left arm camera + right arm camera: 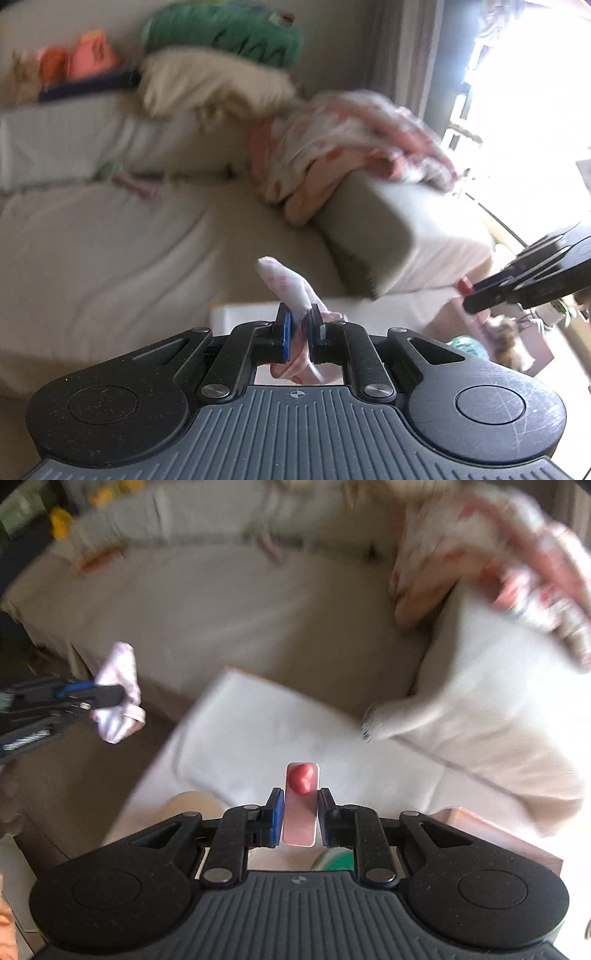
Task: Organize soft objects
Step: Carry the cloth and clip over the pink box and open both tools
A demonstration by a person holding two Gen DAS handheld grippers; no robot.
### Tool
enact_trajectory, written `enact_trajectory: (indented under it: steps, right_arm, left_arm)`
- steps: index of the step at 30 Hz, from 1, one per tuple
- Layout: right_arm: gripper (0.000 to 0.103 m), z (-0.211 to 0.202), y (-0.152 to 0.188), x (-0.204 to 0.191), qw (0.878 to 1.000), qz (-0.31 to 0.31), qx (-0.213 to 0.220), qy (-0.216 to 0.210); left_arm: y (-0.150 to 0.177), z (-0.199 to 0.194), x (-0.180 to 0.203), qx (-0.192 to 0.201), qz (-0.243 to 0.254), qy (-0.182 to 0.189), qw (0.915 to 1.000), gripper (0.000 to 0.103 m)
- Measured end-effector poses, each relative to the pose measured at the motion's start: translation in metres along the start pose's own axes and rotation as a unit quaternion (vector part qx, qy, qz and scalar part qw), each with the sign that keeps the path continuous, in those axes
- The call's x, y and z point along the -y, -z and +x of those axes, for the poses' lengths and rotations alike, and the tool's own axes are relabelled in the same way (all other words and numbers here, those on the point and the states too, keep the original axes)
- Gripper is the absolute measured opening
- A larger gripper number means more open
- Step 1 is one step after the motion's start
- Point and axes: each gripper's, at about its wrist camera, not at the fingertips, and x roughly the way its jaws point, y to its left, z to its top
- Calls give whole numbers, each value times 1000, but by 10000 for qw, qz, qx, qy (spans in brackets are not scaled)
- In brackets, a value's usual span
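Across both views stretches a beige sofa (92,240), its armrest (406,229) draped with a crumpled pink-patterned blanket (351,140), probably waiting to be sorted. Cream and green cushions (207,85) are stacked on the backrest. Below the seat sits a white box (258,738), likely the collecting place, since both tools hang near it. The left gripper (301,325) has its fingers closed narrowly on a small pink-and-white cloth (284,284), pinched mid-bundle so both ends stick out. The right gripper (300,812) clamps a flat pink strip with a red lump (300,797); what it is stays unclear.
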Motion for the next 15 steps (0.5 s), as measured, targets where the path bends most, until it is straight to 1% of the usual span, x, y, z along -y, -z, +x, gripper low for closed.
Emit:
enact_trajectory:
  steps: [2, 4, 6, 8, 11, 13, 15]
  right_arm:
    - [19, -40, 17, 6, 9992, -48, 400, 32]
    - [19, -79, 35, 18, 9973, -4, 731, 67]
    - [19, -112, 62, 32, 9948, 71, 1012, 89]
    - [19, -136, 81, 46, 9921, 184, 1225, 190]
    - [19, -161, 117, 72, 9881, 431, 1445, 301]
    - [19, -170, 138, 86, 9859, 632, 1514, 339]
    - [19, -171, 157, 105, 9840, 862, 1525, 329]
  left_arm:
    - [-5, -13, 31, 76, 170, 133, 9997, 11]
    - [-8, -21, 66, 84, 387, 341, 9986, 11]
    - [-6, -21, 106, 2, 624, 622, 9961, 11]
    - [0, -17, 142, -132, 784, 985, 9920, 11]
    - [7, -2, 190, -304, 819, 1495, 9849, 11]
    - [9, 14, 216, -429, 722, 1803, 9800, 12]
    - [10, 35, 237, -579, 640, 2029, 9754, 12]
